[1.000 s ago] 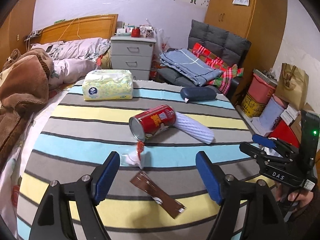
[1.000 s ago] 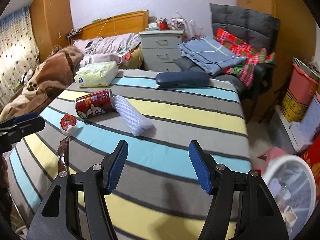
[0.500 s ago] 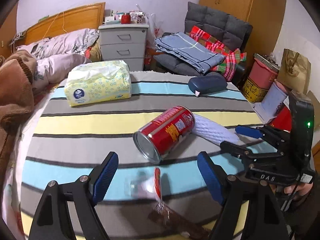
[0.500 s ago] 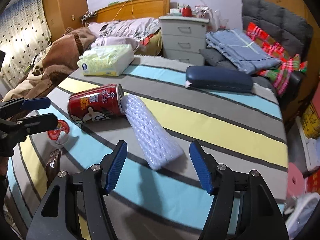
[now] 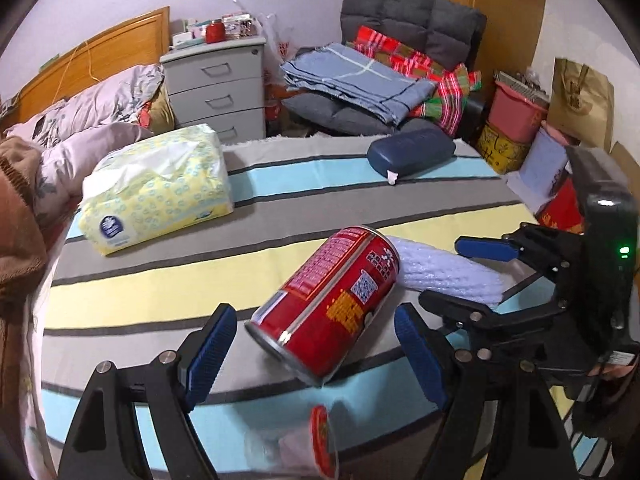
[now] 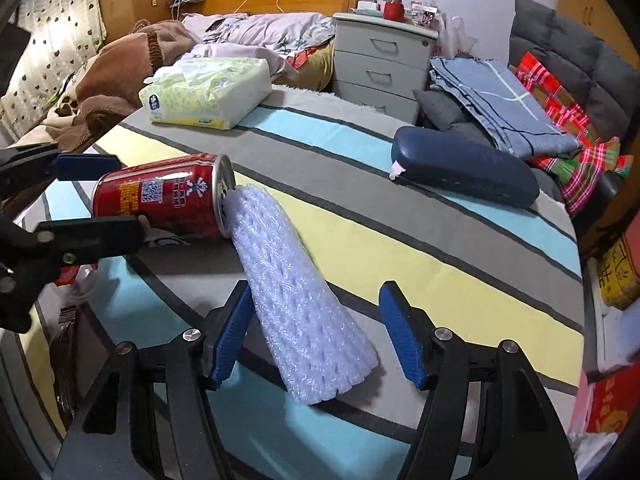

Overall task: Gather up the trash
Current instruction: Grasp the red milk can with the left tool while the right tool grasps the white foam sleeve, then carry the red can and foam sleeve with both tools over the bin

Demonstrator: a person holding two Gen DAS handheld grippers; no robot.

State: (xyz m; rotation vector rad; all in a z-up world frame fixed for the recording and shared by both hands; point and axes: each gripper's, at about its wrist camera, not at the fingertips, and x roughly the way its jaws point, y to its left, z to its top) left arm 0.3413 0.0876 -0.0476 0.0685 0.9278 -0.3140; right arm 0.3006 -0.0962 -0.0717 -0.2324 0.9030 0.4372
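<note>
A red can [image 5: 328, 306] lies on its side on the striped tablecloth [image 5: 160, 288]; it also shows in the right wrist view [image 6: 160, 202]. My left gripper [image 5: 316, 354] is open, with the can's near end between its blue pads. A white foam net sleeve [image 6: 304, 312] lies against the can's far end. My right gripper [image 6: 316, 336] is open around the sleeve's near end. A small clear cup with a red lid [image 5: 320, 440] and a brown wrapper [image 6: 66, 344] lie close by on the cloth.
A yellow tissue pack [image 5: 156, 188] and a dark blue glasses case [image 5: 410, 152] lie farther back on the table. A bed [image 6: 132, 64], grey drawers [image 6: 380, 64] and a chair with folded blankets [image 6: 500, 100] stand behind. Bins and bags [image 5: 516, 120] stand right of the table.
Both grippers have moved forward and down. The left now straddles the can's near end. The right now straddles the foam sleeve. Both stay open.
</note>
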